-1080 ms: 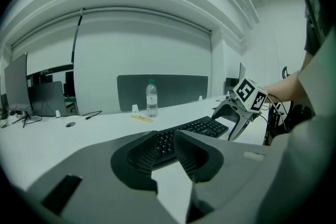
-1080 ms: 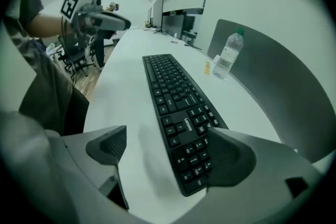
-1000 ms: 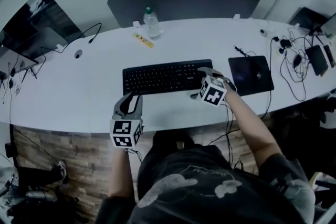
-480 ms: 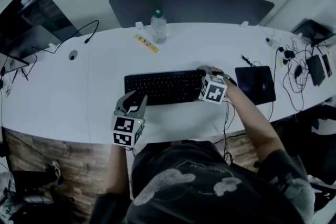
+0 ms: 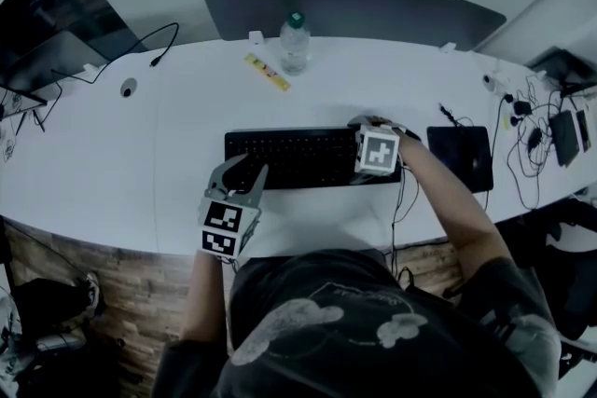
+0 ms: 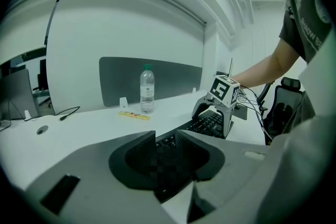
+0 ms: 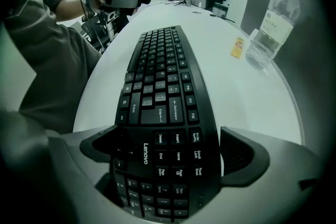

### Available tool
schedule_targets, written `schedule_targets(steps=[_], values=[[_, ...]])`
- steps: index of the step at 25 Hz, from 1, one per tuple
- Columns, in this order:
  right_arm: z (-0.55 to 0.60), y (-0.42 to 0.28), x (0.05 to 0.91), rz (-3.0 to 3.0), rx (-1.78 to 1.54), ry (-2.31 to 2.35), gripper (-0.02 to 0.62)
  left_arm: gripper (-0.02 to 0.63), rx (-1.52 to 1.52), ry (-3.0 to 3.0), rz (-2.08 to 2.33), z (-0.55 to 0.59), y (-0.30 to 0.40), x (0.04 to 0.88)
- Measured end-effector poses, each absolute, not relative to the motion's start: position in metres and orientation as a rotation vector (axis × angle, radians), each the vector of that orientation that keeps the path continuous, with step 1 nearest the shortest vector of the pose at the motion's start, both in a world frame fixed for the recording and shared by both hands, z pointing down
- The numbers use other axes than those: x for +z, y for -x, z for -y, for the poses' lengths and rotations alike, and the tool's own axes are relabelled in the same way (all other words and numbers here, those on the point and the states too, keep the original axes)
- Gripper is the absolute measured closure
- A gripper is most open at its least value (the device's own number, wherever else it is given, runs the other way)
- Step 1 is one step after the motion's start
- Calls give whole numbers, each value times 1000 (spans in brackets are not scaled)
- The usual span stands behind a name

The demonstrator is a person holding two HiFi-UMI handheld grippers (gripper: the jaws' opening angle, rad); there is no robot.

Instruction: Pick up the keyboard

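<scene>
A black Lenovo keyboard (image 5: 298,157) lies flat on the white desk (image 5: 140,154). My right gripper (image 5: 368,154) points straight down over its right end. In the right gripper view the jaws are opening wide, with the number-pad end of the keyboard (image 7: 163,86) between them and the pads not pressing on it. My left gripper (image 5: 241,174) sits at the keyboard's near left corner, low and tilted down. In the left gripper view its fingertips (image 6: 156,135) stand a narrow gap apart, and keys (image 6: 205,123) show through the gap.
A water bottle (image 5: 295,42) and a yellow strip (image 5: 267,73) stand behind the keyboard. To the right are a dark mouse pad (image 5: 459,154) and tangled cables (image 5: 532,121). A monitor (image 5: 47,33) is at far left and a grey partition (image 5: 354,9) at the back.
The right gripper has tipped down over the keyboard's right end and its jaws have spread wider. The left gripper has moved forward to the keyboard's near left corner.
</scene>
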State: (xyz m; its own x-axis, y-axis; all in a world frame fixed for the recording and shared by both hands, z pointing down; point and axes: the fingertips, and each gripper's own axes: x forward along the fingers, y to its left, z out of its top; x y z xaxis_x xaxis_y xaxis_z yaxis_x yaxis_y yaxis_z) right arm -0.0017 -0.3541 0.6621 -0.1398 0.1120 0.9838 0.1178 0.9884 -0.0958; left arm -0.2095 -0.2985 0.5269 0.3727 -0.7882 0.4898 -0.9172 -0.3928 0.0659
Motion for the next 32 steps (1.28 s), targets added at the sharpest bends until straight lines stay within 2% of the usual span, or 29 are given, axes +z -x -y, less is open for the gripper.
schedule_targets(steps=[4,8,14,29,32], values=[[342,-9,672,1634,91,245,25,475,560,-2300,1500,302,213,530],[359,-5,669,1607,-9,209,23,457,579,-2290,1472,306,215,537],[351,-2,670,1650,27,234,23,448,637,-2294,1433,312,208,548],[342,19,647,1701,-249,68,23,422,944,-2403,1371,335,200,551],[338,22,643,1697,-309,43,23,397,1050,-2468,1255,341,194,547]])
